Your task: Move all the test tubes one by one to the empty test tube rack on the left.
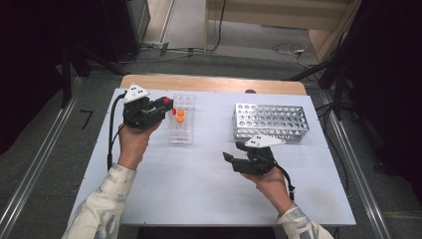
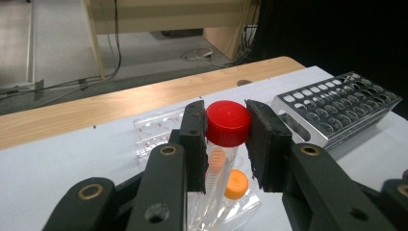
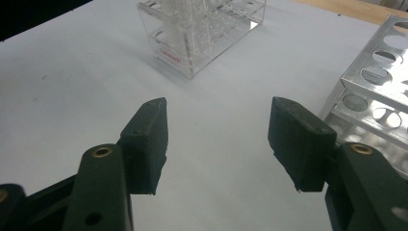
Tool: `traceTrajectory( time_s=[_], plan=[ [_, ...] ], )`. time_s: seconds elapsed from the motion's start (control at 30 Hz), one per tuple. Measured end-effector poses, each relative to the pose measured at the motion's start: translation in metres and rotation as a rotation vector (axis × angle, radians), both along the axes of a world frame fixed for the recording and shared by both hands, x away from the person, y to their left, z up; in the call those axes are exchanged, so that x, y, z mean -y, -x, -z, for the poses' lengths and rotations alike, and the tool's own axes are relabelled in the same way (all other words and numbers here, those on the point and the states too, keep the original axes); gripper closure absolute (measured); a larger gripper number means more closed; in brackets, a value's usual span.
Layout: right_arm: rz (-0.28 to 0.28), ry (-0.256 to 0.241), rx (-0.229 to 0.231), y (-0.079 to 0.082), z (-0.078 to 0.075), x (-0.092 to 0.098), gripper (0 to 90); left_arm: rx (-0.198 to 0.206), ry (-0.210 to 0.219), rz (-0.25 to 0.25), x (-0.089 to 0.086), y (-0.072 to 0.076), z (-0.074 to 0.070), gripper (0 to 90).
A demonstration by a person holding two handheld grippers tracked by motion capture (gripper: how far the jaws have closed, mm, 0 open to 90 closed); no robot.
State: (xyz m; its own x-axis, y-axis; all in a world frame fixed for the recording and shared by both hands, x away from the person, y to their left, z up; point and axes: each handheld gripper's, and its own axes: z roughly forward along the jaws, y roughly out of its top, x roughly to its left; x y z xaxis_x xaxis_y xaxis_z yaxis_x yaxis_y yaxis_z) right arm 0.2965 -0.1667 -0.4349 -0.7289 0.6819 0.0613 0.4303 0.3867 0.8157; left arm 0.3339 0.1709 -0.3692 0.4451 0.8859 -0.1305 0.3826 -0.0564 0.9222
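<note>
While the high view looks down on the white table (image 1: pixel 199 184), the left gripper (image 1: pixel 168 105) sits at the near-left edge of the clear rack (image 1: pixel 181 130), its jaws meeting the red-capped tube (image 1: pixel 173 111) that stands among the rack's wells; two orange caps (image 1: pixel 180 116) show just beside it. Well apart, the right gripper (image 1: pixel 230 157) hovers over bare table in front of the metal rack (image 1: pixel 271 121).

From the left gripper view, the left gripper (image 2: pixel 226 126) pinches the red-capped tube (image 2: pixel 228 123) by its cap — one jaw pressed to each side — with the tube upright and its clear body reaching down into the clear rack (image 2: pixel 154 132). An orange-capped tube (image 2: pixel 236 185) stands lower, just beside it.

From the right gripper view, the right gripper (image 3: pixel 219 139) is spread wide and holds nothing — only table lies between the jaws. The clear rack (image 3: pixel 192 45) ahead carries small red print, too small to read; the metal rack (image 3: pixel 380 91) is at the right.
</note>
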Motion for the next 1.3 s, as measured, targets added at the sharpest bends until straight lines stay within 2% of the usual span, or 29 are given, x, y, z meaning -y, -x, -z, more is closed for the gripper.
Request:
traceTrajectory(
  time_s=[0.27, 0.8, 0.93, 1.3],
  plan=[
    [0.000, -0.001, 0.000, 0.000, 0.000, 0.000, 37.6, 0.010, -0.012, -0.013, 0.003, -0.002, 0.004, 70.5],
    [-0.002, 0.007, -0.003, 0.000, 0.001, -0.001, 37.6, 0.016, -0.030, -0.036, 0.010, -0.001, 0.027, 70.5],
    [0.001, 0.005, -0.008, 0.000, 0.001, 0.000, 37.5, 0.009, -0.048, -0.043, 0.012, -0.001, 0.033, 70.5],
    [-0.001, 0.010, -0.010, 0.000, 0.002, -0.001, 37.5, -0.002, -0.047, -0.048, 0.012, -0.001, 0.039, 70.2]
  ],
)
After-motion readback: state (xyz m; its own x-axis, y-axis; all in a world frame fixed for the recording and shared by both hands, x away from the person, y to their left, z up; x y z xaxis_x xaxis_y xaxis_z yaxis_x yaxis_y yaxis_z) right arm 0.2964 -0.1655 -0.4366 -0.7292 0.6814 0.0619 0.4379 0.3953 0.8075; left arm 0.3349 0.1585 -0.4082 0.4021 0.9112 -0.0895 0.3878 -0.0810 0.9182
